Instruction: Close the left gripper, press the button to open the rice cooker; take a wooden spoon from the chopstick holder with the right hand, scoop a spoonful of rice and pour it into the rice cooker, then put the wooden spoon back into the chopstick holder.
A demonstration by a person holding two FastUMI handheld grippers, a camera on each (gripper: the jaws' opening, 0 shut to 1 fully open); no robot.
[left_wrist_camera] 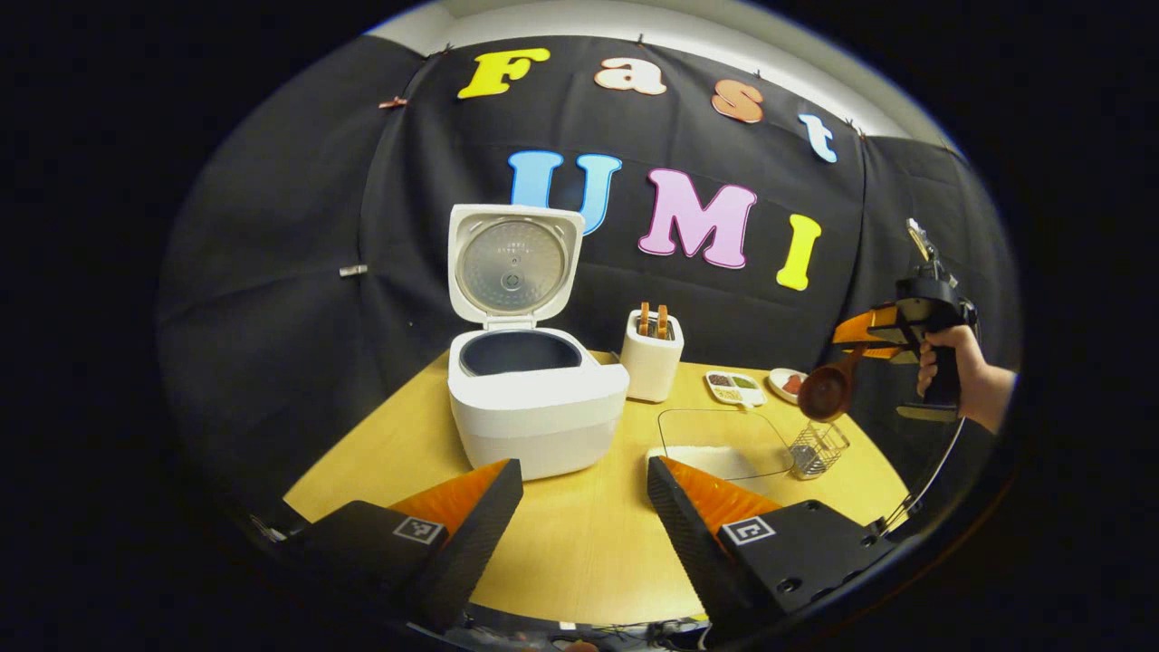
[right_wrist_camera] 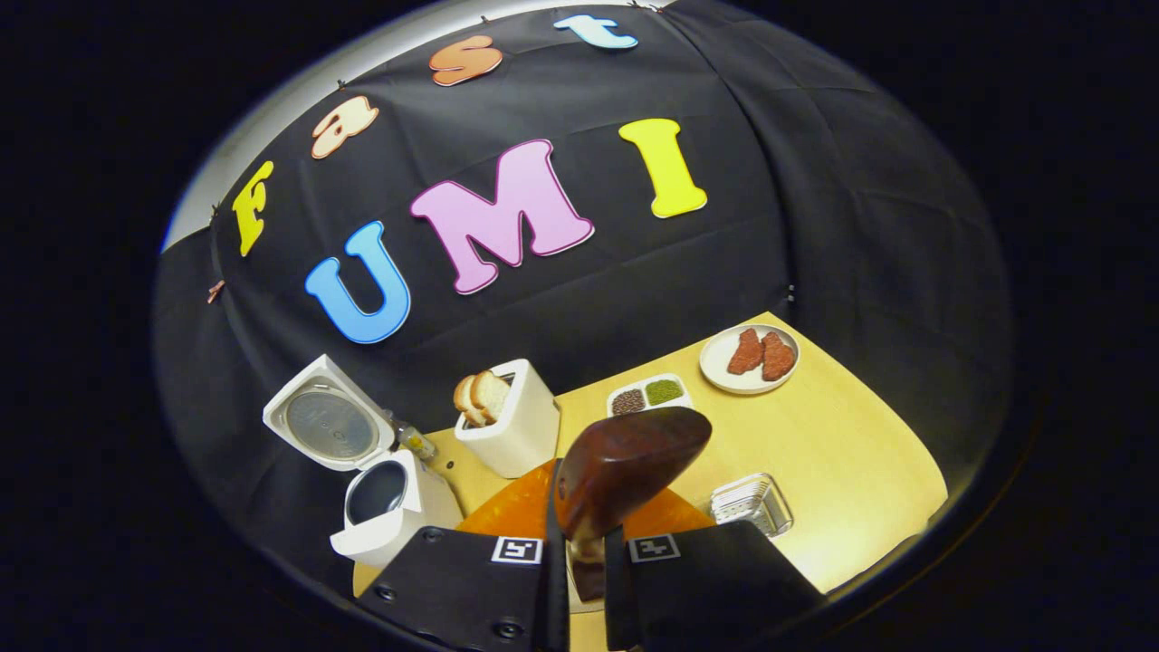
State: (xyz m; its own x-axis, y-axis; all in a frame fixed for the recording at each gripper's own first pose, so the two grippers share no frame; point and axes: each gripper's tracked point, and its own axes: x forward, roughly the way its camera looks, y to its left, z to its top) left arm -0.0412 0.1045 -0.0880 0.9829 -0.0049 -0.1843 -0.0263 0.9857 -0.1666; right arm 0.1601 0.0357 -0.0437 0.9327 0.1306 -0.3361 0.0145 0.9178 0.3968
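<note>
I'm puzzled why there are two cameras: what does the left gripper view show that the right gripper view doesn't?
Left gripper view: a hand holding the right claw, the wooden spoon in it just above the chopstick holder, a glass dish of rice, and the open left claw. Right gripper view: the spoon up close, clamped between that claw's fingers, and two reddish pieces on the plate. Both: the open rice cooker, toaster and divided dish.
</note>
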